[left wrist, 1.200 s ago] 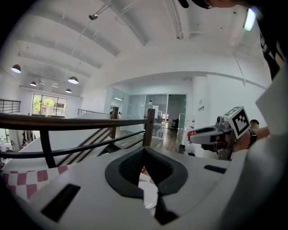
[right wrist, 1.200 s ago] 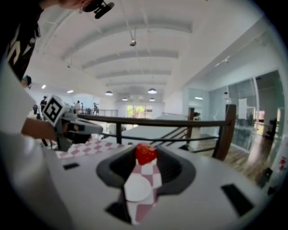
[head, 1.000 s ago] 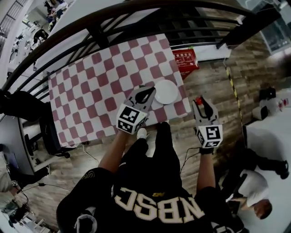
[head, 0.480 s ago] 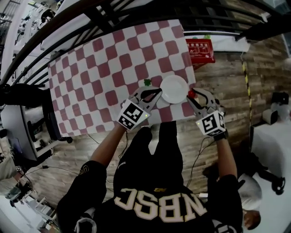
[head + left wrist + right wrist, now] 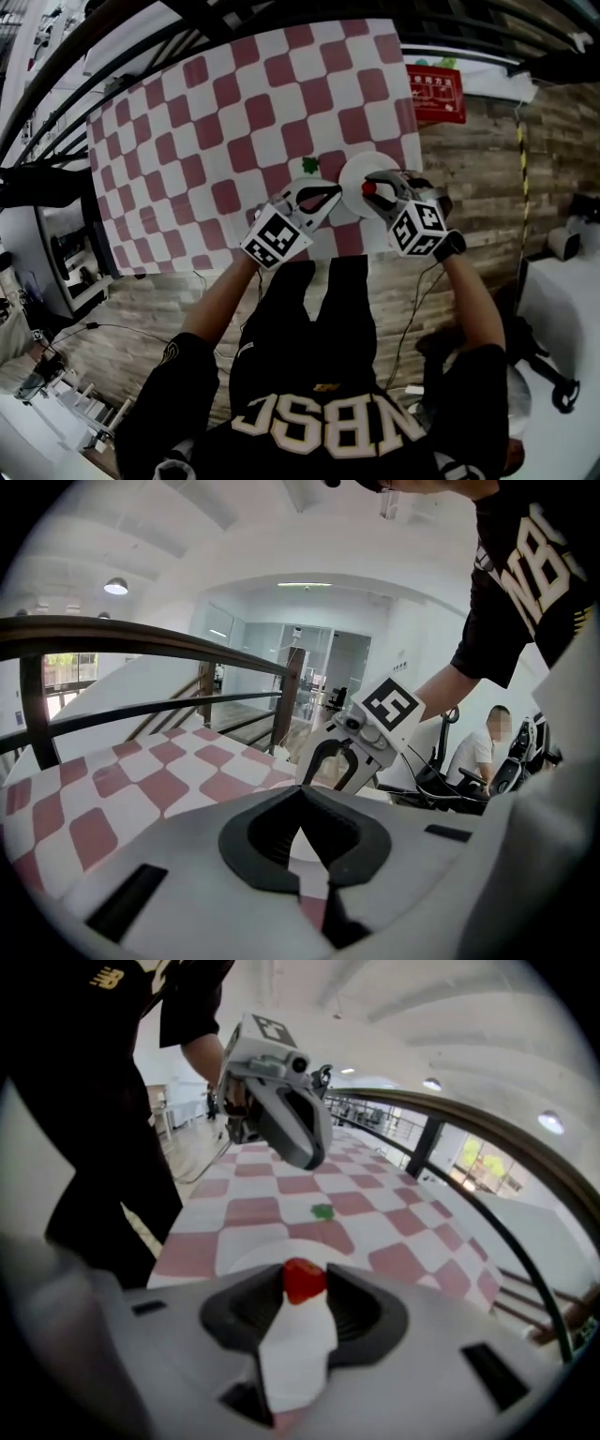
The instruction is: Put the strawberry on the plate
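A red strawberry [image 5: 304,1280] is pinched at the tips of my right gripper [image 5: 305,1285], which is shut on it. In the head view the strawberry [image 5: 370,187] hangs over the white plate [image 5: 354,167], which lies near the front right corner of the red-and-white checked table [image 5: 234,112]. The plate's rim [image 5: 246,1252] shows just beyond the right jaws. My left gripper [image 5: 331,194] hovers at the plate's left edge, its jaws meeting at the tips with nothing between them [image 5: 300,793]. A small green leaf [image 5: 307,167] lies on the cloth left of the plate.
A dark railing [image 5: 141,37] runs along the table's far side. A red box [image 5: 436,94] sits on the wooden floor beyond the right corner. A black chair [image 5: 42,187] stands at the left. A seated person [image 5: 487,752] is off to the side.
My right gripper has carried the strawberry from beside the table's right edge leftward to above the plate. The left gripper has stayed by the plate's left side.
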Tool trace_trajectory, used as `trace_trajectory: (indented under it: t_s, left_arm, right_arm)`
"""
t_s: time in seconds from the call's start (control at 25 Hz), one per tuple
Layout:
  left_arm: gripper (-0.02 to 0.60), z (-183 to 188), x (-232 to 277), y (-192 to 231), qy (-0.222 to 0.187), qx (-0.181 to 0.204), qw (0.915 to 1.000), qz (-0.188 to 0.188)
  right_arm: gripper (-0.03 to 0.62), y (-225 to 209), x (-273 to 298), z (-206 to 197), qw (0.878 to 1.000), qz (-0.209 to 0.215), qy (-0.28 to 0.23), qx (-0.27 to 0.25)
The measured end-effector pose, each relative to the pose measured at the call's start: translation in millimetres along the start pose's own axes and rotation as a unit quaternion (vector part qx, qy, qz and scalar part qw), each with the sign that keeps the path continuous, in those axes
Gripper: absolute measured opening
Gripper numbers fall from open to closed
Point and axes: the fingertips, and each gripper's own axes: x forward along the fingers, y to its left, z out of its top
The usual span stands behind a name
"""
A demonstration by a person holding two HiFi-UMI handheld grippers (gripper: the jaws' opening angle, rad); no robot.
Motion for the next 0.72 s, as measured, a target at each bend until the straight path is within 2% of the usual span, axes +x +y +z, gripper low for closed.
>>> trace_trajectory:
  t_s: [0.12,0.44,0.72]
  left_arm:
    - [0.015,-8,0,-1,-0.002,-0.009,1.0000,-0.001]
    - [0.015,-20,-5,0,-0.002,-0.019,0.9998,0.000]
    - [0.015,-12,-11,-10,0.004,-0.012,0.9999,-0.007]
  right_arm:
    - [0.149,5,14,-5,1.000,0.016,0.004,0.008]
    - [0.149,5,30,-17,0.999,0.021,0.024,0.035]
    - [0.158,4,29,-18,0.998,0.022,0.038,0.047]
